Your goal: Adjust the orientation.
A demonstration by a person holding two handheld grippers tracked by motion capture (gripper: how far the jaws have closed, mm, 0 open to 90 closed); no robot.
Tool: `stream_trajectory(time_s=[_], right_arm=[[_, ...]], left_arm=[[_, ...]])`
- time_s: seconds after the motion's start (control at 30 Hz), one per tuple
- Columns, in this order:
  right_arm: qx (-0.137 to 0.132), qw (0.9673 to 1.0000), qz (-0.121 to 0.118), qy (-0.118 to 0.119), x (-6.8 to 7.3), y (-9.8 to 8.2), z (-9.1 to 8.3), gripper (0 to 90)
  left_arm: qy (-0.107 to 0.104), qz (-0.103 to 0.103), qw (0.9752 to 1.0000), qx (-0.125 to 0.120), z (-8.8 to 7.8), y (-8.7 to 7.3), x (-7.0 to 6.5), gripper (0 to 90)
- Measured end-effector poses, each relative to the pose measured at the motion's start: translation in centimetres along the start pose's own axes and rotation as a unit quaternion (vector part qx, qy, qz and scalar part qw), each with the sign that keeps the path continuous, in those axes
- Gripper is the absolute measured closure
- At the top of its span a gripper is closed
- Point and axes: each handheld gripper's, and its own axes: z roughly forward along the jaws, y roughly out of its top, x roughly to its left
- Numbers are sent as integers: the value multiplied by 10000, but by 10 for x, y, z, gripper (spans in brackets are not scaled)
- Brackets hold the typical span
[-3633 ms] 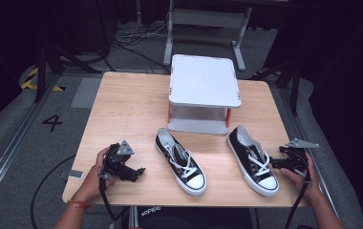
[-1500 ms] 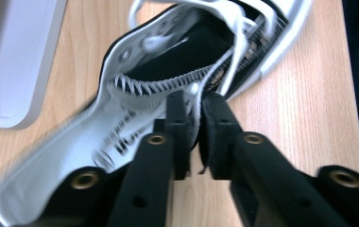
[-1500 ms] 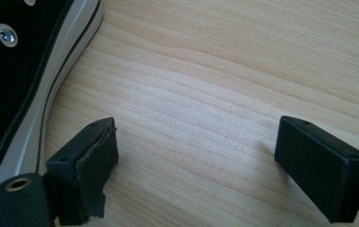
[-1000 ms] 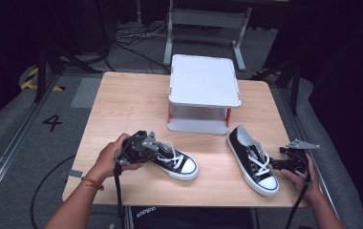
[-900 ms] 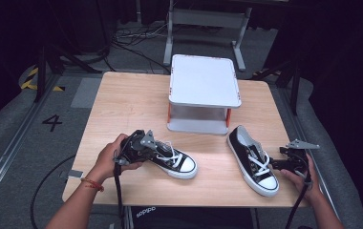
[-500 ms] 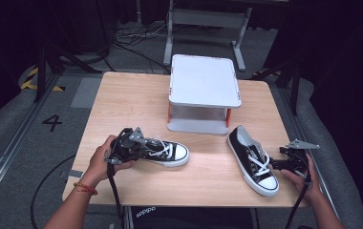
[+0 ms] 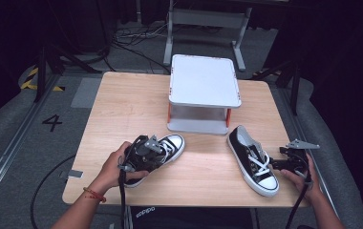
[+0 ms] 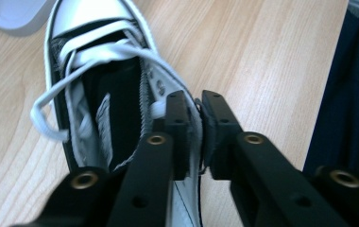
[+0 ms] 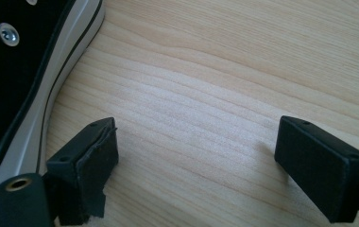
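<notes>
A black-and-white left shoe [image 7: 171,144] lies on the wooden table [image 7: 122,105], toe toward the white stand [image 7: 203,81]. My left gripper [image 7: 144,153] grips its side wall at the collar. In the left gripper view the cloth wall sits pinched between the pads [image 8: 194,127], beside the laces and toe cap [image 8: 85,12]. These jaws have just been opening slightly, with the wall still between them. The matching right shoe [image 7: 253,160] lies at the right, toe toward the front edge. My right gripper [image 7: 277,164] rests just right of it, open over bare wood [image 9: 196,142], the shoe's sole [image 9: 50,94] at its left.
The white two-level stand has orange posts and stands at the table's back middle; its corner [image 8: 3,12] appears beyond the left shoe. Cables trail from both grippers over the table's front edge. The floor around is dark, with cables and a metal frame behind.
The left hand has swung the left shoe round: its toe went from pointing right to pointing at the stand, and the heel came toward the front left. The right gripper and right shoe kept still.
</notes>
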Motion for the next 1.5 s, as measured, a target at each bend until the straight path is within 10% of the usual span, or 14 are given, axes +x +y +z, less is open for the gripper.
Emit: stream_trajectory(time_s=[0.4,0.6,0.73,1.27,1.5], right_arm=[[4,10000,-5,7,0,0,-1,146],[3,10000,-5,8,0,0,-1,146],[3,10000,-7,7,0,-1,-1,146],[0,10000,-3,-19,1,-1,-1,149],[0,10000,1,-22,1,-1,-1,149]], left_arm=[[-69,-33,9990,435,-20,-36,-11,508],[-241,-242,9983,479,-19,-59,-9,582],[-248,-412,9986,212,-12,-67,-7,799],[-667,262,9969,322,22,-17,-36,753],[-941,335,9943,368,22,-15,-37,561]])
